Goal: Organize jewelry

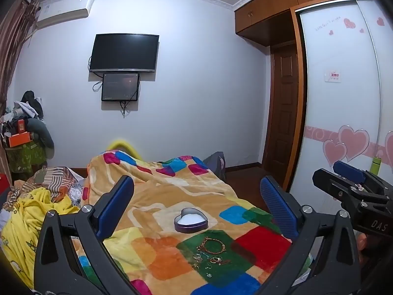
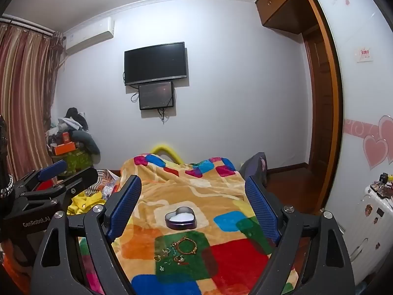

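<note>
A purple heart-shaped tin (image 1: pixel 191 220) with a white lining stands open on the colourful blanket (image 1: pixel 159 250); it also shows in the right wrist view (image 2: pixel 181 217). In front of it lie a gold bracelet (image 1: pixel 212 245) (image 2: pixel 187 245) and several small rings and earrings (image 1: pixel 207 260) (image 2: pixel 172 258) on a green patch. My left gripper (image 1: pixel 196 204) is open and empty, held above the bed behind the jewelry. My right gripper (image 2: pixel 194 201) is open and empty beside it. Each gripper shows in the other's view: the right gripper (image 1: pixel 353 184) and the left gripper (image 2: pixel 59 174).
The blanket covers a bed (image 2: pixel 191 179). Yellow bedding (image 1: pixel 32 218) and piled clothes (image 1: pixel 27 127) lie at the left. A wardrobe with heart stickers (image 1: pixel 343 98) and a wooden door (image 1: pixel 282 113) stand at the right. A TV (image 1: pixel 124 52) hangs on the far wall.
</note>
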`<state>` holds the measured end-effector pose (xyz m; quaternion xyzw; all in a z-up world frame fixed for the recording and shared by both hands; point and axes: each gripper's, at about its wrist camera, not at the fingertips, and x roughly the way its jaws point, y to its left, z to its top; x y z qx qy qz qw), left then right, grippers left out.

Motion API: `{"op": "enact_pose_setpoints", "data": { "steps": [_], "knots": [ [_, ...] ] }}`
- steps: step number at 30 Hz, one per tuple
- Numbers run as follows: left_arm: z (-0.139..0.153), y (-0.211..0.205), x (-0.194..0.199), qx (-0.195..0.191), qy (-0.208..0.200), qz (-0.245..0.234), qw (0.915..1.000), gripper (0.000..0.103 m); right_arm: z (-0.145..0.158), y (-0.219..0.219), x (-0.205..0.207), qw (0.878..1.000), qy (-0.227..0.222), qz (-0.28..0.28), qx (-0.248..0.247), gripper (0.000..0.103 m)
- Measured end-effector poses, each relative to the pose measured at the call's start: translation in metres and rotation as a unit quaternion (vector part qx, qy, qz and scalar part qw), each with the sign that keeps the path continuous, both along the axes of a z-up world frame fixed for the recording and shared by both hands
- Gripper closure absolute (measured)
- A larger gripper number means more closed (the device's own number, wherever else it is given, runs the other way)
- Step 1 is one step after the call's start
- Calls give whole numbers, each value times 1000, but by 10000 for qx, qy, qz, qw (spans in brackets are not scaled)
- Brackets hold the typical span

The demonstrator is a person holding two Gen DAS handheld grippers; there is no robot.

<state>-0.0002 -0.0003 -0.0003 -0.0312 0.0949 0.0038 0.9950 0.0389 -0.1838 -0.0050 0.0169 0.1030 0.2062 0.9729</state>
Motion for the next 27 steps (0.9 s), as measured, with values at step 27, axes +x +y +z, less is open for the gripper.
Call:
{"op": "enact_pose_setpoints", "data": {
  "steps": [27],
  "knots": [
    [-13, 2, 6, -91, 92, -16, 9999, 0, -5, -1, 2, 10000, 63, -8, 25, 19]
  ]
}}
